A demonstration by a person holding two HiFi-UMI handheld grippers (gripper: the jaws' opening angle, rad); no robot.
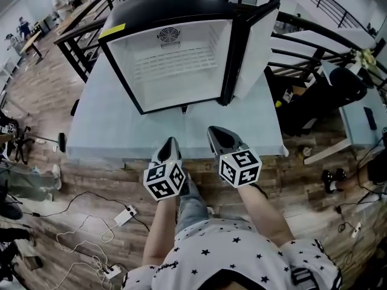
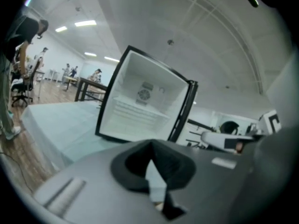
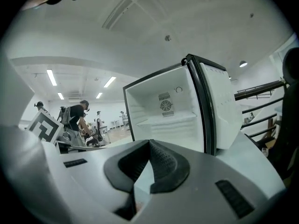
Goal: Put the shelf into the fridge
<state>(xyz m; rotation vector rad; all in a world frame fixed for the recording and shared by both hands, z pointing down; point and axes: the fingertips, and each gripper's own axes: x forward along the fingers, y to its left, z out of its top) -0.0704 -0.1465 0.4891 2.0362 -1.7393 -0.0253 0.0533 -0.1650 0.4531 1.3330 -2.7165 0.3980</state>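
Here, in the head view, the fridge (image 1: 175, 8) stood on the pale bench (image 1: 103, 125) with its door (image 1: 254, 53) swung open to the right. The white wire shelf (image 1: 175, 62) lay level inside it, across the middle of the cavity below the round fan grille (image 1: 170, 36). The left hand-held gripper (image 1: 172, 141) and the right hand-held gripper (image 1: 214, 132) hung side by side over the near edge of the bench, well apart from the fridge, both pointing toward it, and each was empty. Cables (image 1: 91, 234) trailed over the wooden floor (image 1: 91, 186) beside the person. In the left gripper view, the left hand-held gripper (image 2: 151, 146) had its jaws drawn together at the tips with nothing between them. The picture was tilted, and beyond the tips the open fridge (image 2: 180, 80) showed with the shelf (image 2: 135, 112) seated inside. In the right gripper view, the right hand-held gripper (image 3: 149, 144) was likewise closed on nothing. The fridge (image 3: 135, 106) stood ahead of it, the shelf (image 3: 175, 121) resting inside and the door (image 3: 219, 106) open at the right.
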